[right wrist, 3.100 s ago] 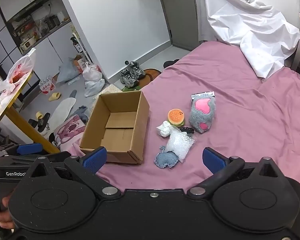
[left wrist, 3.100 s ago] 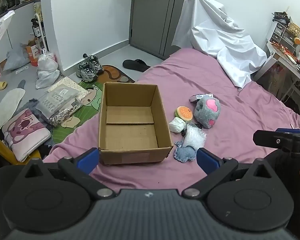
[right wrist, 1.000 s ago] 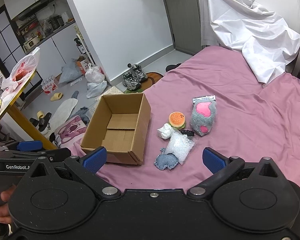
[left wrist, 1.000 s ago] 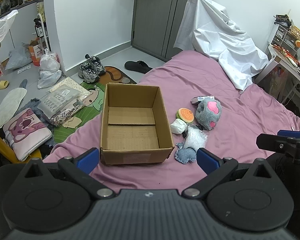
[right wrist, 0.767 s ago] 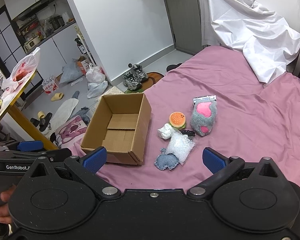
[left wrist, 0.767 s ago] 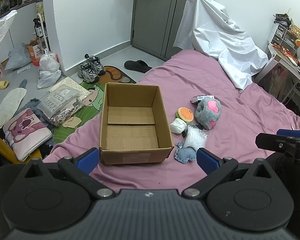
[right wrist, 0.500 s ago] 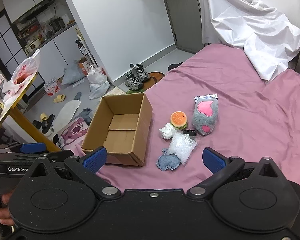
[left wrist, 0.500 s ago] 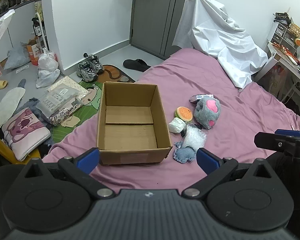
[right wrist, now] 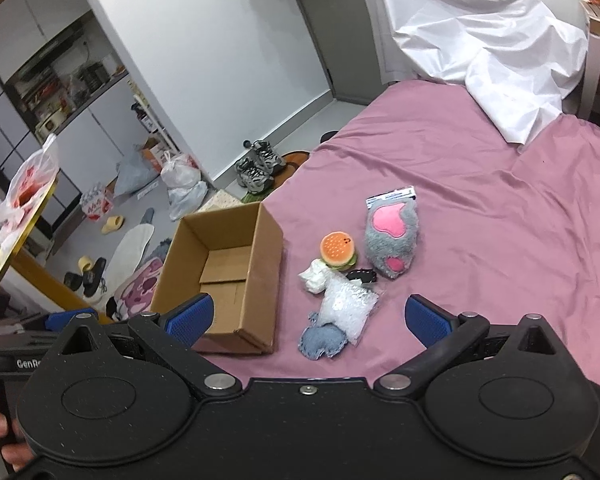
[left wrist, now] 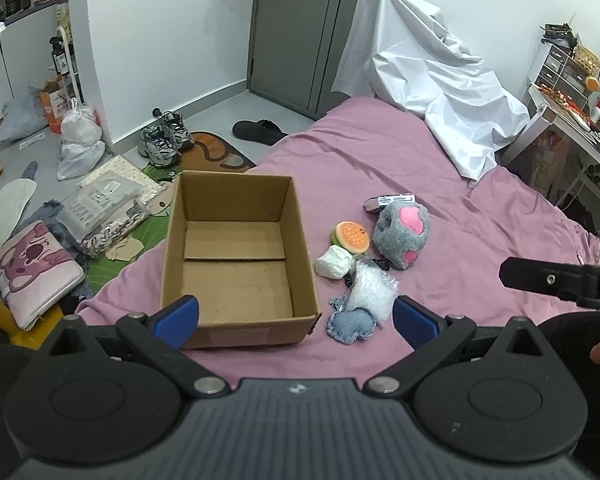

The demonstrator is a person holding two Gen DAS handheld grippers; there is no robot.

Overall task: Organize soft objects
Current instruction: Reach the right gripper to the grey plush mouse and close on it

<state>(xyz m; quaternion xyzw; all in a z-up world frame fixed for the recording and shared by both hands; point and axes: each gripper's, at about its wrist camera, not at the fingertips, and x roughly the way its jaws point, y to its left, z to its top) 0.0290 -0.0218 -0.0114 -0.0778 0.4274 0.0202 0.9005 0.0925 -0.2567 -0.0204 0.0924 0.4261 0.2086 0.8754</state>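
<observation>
While most of the pile is easy to read, the small black thing [right wrist: 362, 275] tucked between the bubble wrap bag [right wrist: 346, 307] and the grey paw plush [right wrist: 390, 240] is too hidden to name, and the card under the far end of the plush is mostly covered. Lower half of both views is just black gripper body, so the near bed edge is cut off.

Left gripper [left wrist: 296, 316] has its blue fingers spread wide with nothing between them, hanging back from the cardboard box [left wrist: 236, 256], which sits just ahead of it and holds nothing. Right gripper [right wrist: 308, 318] is spread wide and empty too, hovering short of the pile, with the denim pouch [right wrist: 323, 340] closest to it. The bubble wrap bag lies partly over that pouch. Behind them is a crumpled white wad [right wrist: 315, 276] touching a burger toy [right wrist: 338, 250], and the paw plush sits just right of the burger. All of it is just beside the box's right wall.

Everything rests on a pink bedsheet [right wrist: 500, 216]. White sheet [left wrist: 424, 92] draped at the far end, sneakers [left wrist: 164, 140] and bags on the grey floor.
</observation>
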